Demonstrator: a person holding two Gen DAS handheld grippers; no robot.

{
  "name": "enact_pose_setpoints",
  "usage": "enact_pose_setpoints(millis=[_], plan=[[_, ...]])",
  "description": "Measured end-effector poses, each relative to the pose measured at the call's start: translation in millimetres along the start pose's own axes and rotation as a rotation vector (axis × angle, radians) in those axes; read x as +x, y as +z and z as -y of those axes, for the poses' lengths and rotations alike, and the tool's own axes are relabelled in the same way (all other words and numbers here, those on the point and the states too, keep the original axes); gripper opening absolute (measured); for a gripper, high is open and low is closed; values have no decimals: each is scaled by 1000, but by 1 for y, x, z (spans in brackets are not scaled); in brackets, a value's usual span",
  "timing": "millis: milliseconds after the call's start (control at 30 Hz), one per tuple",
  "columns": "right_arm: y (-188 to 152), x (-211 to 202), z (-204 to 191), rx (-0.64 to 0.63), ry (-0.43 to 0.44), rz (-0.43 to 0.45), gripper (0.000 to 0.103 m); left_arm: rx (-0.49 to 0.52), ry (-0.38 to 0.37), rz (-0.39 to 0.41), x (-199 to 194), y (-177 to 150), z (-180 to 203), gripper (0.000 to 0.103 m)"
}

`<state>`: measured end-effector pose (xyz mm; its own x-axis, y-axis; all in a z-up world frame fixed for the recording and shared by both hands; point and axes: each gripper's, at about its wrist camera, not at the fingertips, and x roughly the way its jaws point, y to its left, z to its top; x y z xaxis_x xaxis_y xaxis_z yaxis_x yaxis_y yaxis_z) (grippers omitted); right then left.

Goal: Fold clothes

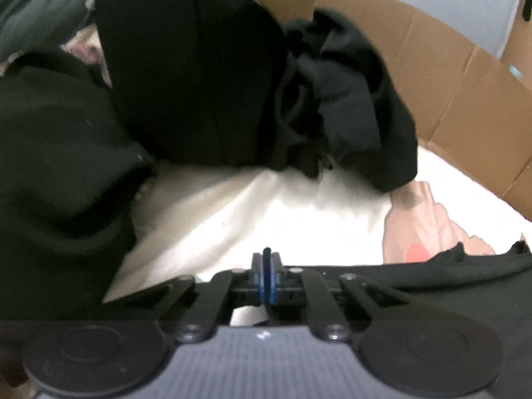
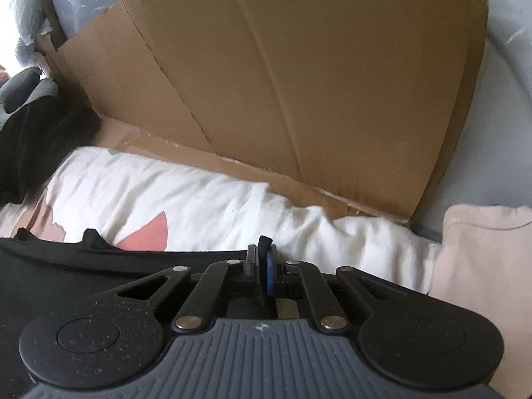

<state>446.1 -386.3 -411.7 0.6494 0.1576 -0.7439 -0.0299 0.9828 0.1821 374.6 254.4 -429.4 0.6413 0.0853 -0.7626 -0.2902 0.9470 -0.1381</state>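
Both our tongs, left tongs point(image 1: 267, 255) and right tongs point(image 2: 264, 244), pinch black garment point(image 2: 50, 276) edge at 6 o'clock; we judge fold mid-carry, next lay edge over bed sheet point(image 2: 199, 199) evenly.

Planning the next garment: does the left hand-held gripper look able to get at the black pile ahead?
Probably not yet: the left hand-held gripper is shut on the black garment, though only bare white bedding lies before the black pile.

— What sort of place is this?
— A home bedroom: a bed with a white patterned sheet point(image 2: 186, 199), heaped dark clothes point(image 1: 186, 76), a flattened cardboard box point(image 2: 282, 76) against the wall.
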Motion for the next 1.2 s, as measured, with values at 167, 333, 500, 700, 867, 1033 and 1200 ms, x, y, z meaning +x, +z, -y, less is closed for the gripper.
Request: enact_pose_setpoints(millis=[167, 333, 500, 700, 867, 1033, 1200], plan=[[4, -22, -4, -26, 7, 49, 1, -23, -55, 91, -31, 8, -4, 3], [13, -43, -5, -35, 16, 89, 1, -9, -100, 147, -48, 18, 2, 3], [20, -48, -4, -33, -6, 96, 1, -10, -77, 154, -57, 21, -3, 3], [22, -22, -7, -44, -44, 52, 1, -11, -31, 101, -33, 18, -1, 3], [18, 1, -6, -32, -68, 7, 2, -1, 6, 50, -5, 20, 9, 3], [16, 1, -7, -7, -70, -18, 11, -9, 48, -18, 2, 21, 7, 13], [17, -26, -11, -47, -42, 6, 39, -10, 38, -7, -29, 10, 6, 34]])
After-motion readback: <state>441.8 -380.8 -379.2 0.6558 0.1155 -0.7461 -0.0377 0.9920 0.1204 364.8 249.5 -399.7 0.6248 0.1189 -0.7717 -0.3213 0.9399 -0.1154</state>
